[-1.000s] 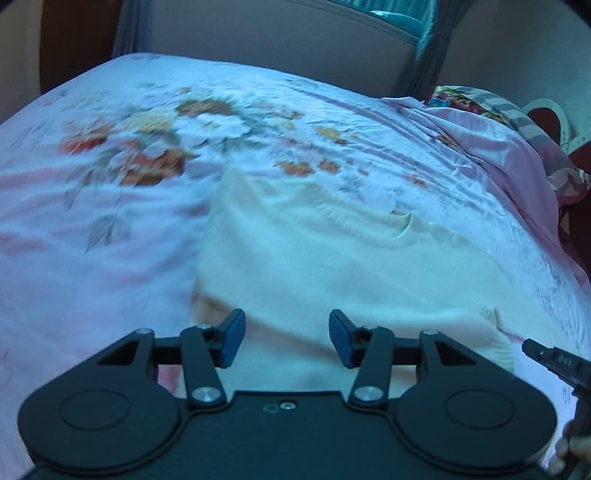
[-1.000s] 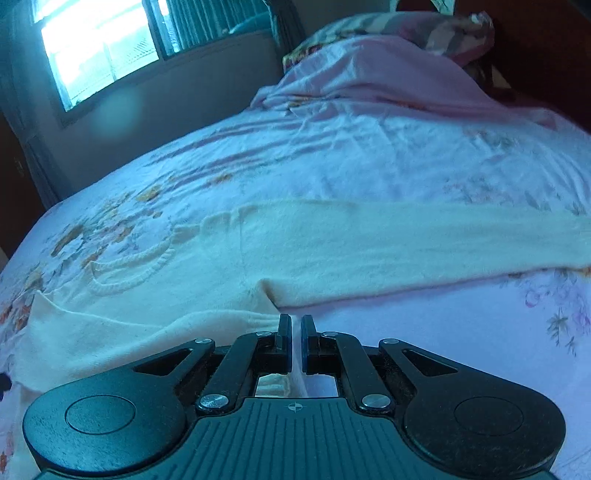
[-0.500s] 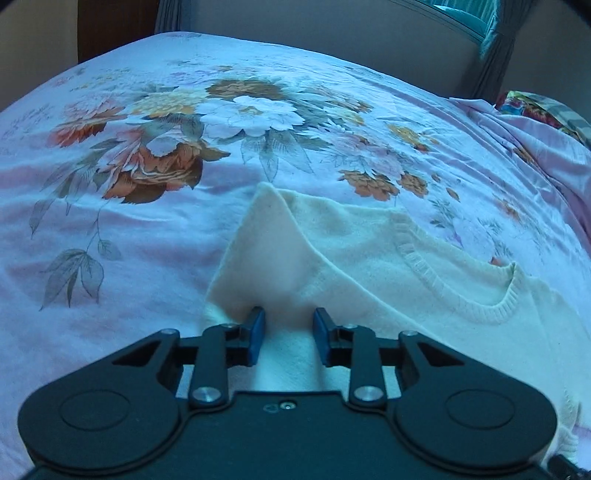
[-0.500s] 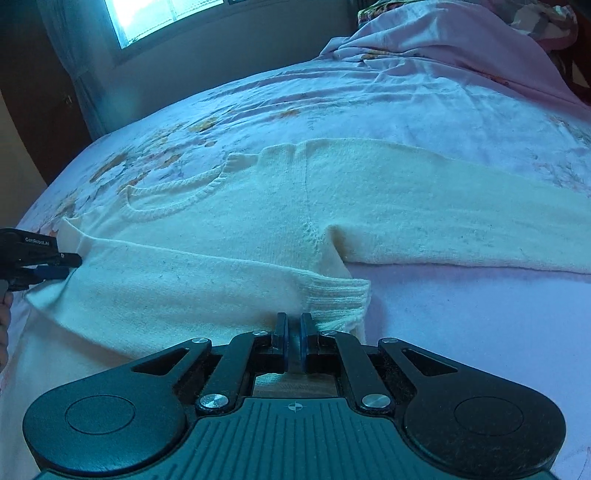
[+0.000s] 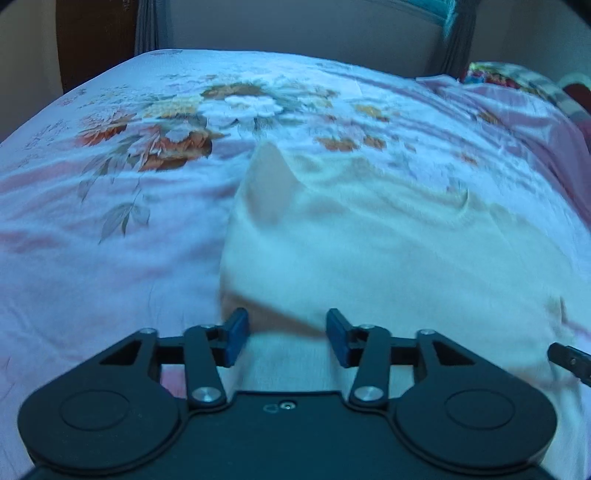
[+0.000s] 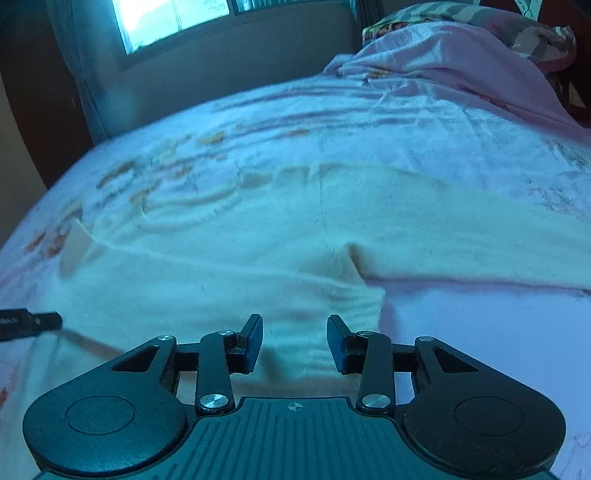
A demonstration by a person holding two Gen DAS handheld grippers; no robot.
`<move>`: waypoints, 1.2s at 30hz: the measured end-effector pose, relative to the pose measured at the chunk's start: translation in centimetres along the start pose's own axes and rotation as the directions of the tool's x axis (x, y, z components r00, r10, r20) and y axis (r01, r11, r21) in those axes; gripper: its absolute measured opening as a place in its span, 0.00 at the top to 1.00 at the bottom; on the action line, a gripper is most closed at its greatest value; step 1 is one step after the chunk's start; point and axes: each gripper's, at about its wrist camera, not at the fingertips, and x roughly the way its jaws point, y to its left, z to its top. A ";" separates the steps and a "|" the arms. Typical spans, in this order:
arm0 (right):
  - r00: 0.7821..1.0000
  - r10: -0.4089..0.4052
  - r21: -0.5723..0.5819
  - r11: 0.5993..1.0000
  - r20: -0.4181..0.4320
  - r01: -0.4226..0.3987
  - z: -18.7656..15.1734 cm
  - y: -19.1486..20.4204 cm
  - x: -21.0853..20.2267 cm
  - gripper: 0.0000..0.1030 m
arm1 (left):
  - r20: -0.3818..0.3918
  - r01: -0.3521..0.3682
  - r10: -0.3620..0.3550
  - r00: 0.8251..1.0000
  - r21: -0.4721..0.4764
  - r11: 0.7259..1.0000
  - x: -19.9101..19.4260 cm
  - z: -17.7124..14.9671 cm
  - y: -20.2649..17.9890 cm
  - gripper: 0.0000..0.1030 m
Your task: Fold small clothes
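A cream knitted sweater (image 5: 388,251) lies flat on the floral bed sheet (image 5: 110,229). Its left shoulder corner (image 5: 267,177) sticks up in a fold. My left gripper (image 5: 288,338) hovers over the sweater's left edge; its jaws are opening and the fabric lies under the gap, not pinched. In the right wrist view one sleeve is folded across the body, and its ribbed cuff (image 6: 360,302) rests just ahead of my right gripper (image 6: 295,341). Those jaws are opening too, with nothing pinched between the pads. The other sleeve (image 6: 480,240) stretches out to the right.
A bunched pink blanket (image 6: 443,66) and a patterned pillow (image 6: 517,33) sit at the head of the bed. A wall with a window (image 6: 166,18) runs along the far side. The bare sheet (image 6: 480,350) spreads right of the cuff.
My right gripper was shut on the sleeve cuff and has let it go, leaving the sleeve across the body. My left gripper narrowed at the shoulder, then widened again and drew back.
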 end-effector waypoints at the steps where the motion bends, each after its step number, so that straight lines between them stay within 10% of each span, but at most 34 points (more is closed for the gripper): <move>1: 1.000 0.005 -0.001 1.000 0.000 -0.005 -0.7 -0.2 0.2 0.63 | -0.008 -0.008 0.008 1.000 0.000 1.000 0.1 -0.5 0.1 0.53; 19: 0.997 -0.031 0.081 0.996 -0.073 0.037 -3.7 -2.4 -5.5 0.53 | -0.042 0.020 -0.020 0.999 -0.004 1.000 -5.4 -6.5 -1.2 0.43; 36: 0.991 -0.135 0.268 0.955 -0.001 0.131 -0.7 -12.0 -6.8 0.53 | -0.016 0.083 -0.083 0.996 -0.008 0.997 -3.8 -3.1 -6.2 0.40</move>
